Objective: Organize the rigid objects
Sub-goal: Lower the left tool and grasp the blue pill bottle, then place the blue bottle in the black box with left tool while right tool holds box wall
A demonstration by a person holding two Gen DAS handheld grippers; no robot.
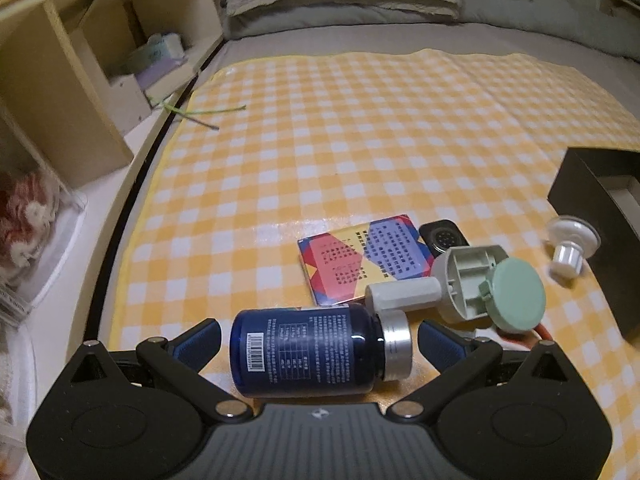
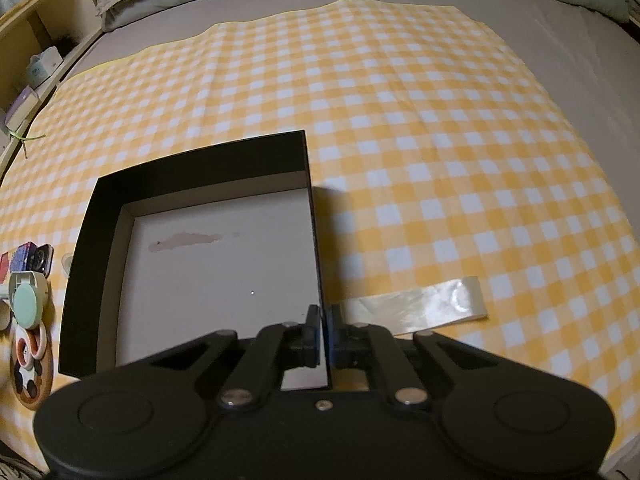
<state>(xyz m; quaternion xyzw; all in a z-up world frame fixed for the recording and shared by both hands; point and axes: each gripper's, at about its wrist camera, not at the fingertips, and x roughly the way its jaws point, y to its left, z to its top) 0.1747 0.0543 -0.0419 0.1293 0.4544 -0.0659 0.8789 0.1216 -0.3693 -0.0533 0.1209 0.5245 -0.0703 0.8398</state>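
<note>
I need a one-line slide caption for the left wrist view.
Open left gripper straddles a blue bottle lying on the checked cloth.

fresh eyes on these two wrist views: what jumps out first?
In the left wrist view, a dark blue bottle lies on its side between the open fingers of the left gripper, with a clutter of small items just beyond it on the yellow checked cloth. In the right wrist view, the right gripper is shut on the right wall of an empty black box.
</note>
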